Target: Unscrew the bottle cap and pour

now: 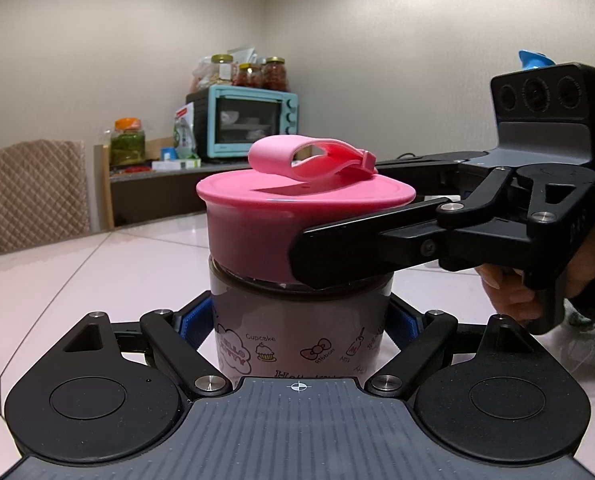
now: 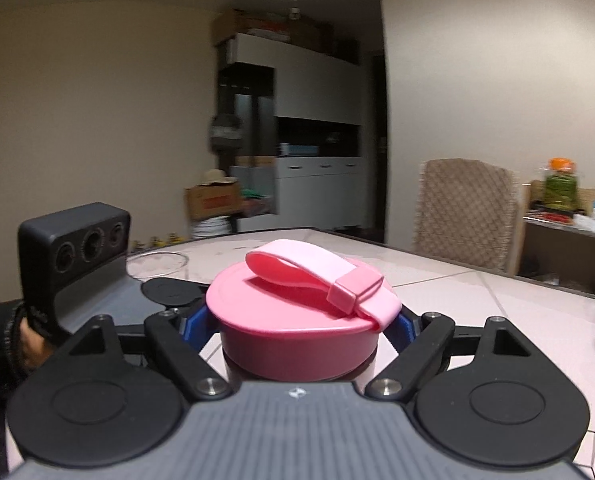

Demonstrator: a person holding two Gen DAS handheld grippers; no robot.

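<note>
Your left gripper (image 1: 297,320) clamps the printed bottle (image 1: 297,332); your right gripper (image 2: 301,320) grips its smooth pink cap (image 1: 297,216). A clear glass bowl (image 2: 157,262) sits beyond on the glossy tiled table (image 1: 77,280).

White tiled tabletop (image 1: 77,272). Quilted beige chair (image 1: 37,192) at far edge. Turquoise toaster oven (image 1: 243,122) on side counter, glass jars (image 1: 275,74) on top. Green-filled jar, orange lid (image 1: 128,142), beside it. White cabinet (image 2: 317,128), cardboard box (image 2: 211,200) across room.
</note>
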